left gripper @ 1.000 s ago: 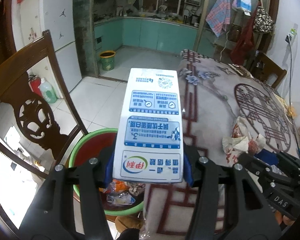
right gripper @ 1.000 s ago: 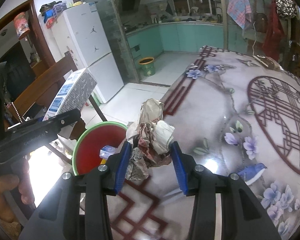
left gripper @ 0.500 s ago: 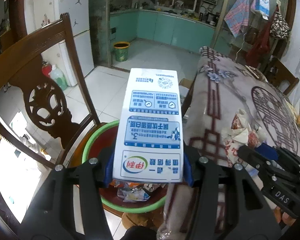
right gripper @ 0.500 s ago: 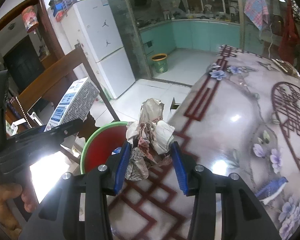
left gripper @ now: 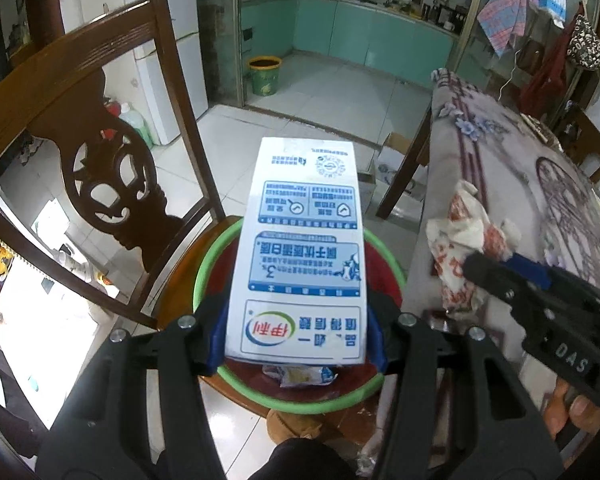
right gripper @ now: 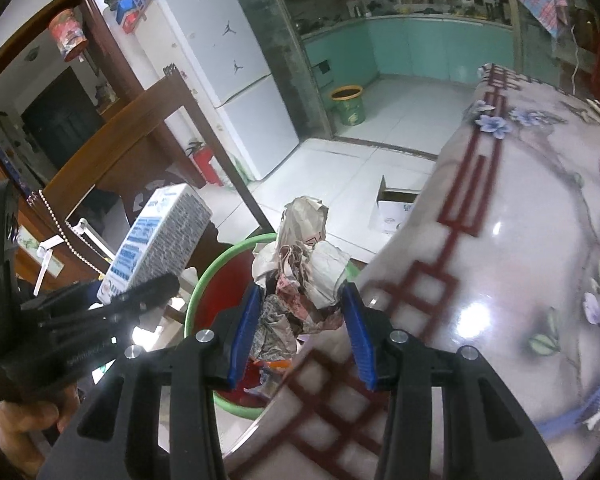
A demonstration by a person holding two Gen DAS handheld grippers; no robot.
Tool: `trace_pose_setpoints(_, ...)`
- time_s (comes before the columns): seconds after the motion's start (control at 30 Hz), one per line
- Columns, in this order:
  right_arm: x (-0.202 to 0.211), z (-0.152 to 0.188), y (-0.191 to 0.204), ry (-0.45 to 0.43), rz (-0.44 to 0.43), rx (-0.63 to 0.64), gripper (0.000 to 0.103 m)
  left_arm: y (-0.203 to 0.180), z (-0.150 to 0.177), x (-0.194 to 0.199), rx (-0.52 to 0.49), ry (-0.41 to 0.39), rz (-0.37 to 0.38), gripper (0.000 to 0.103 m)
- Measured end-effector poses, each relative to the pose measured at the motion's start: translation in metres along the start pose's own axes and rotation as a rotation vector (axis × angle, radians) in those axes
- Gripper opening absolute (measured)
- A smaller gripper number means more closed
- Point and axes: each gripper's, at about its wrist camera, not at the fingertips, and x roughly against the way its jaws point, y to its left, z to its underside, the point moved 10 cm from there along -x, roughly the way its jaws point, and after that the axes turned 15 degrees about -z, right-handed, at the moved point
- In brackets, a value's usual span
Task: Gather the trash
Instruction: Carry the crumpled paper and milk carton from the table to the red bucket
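White floor tiles run back to a kitchen with glossy teal cabinets, and a carved dark wooden chair [left gripper: 100, 184] stands at the left with a pierced round motif in its back. On the chair seat sits a round plastic basin [left gripper: 300, 404], red inside with a bright green rim; a few wrappers lie in its bottom, mostly hidden.

The left gripper [left gripper: 296, 336] pinches a tall rectangular milk carton [left gripper: 304, 248] between its blue pads, directly above the basin. The carton is white card with blue panels of Chinese print and a red-and-green oval logo at its near end; the small text is too fine to read. From the right wrist view its side [right gripper: 160, 240] shows dense grey print.

The right gripper [right gripper: 300, 328] is clamped on a wad of crumpled paper [right gripper: 304, 272], creased and printed in faded red and grey, held over the near edge of the basin [right gripper: 204, 276] beside the table edge. Its black body carries the letters "DAS" in the left wrist view.

To the right lies the table [right gripper: 520, 240], covered with a shiny cloth of purple flowers and dark red fretwork; its near part is blurred. A white fridge [right gripper: 236, 80] with two small jumping-figure stickers stands far left, and a green bucket [right gripper: 348, 106] sits on the kitchen floor.
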Motion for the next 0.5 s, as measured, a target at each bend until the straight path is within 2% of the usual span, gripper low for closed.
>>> trace_pose_setpoints(0.5,-0.059,0.007,0.002,0.129,0.007,0.039,0.044,0.014,0.003,-0.018,0.024,0.044,-0.027,0.051)
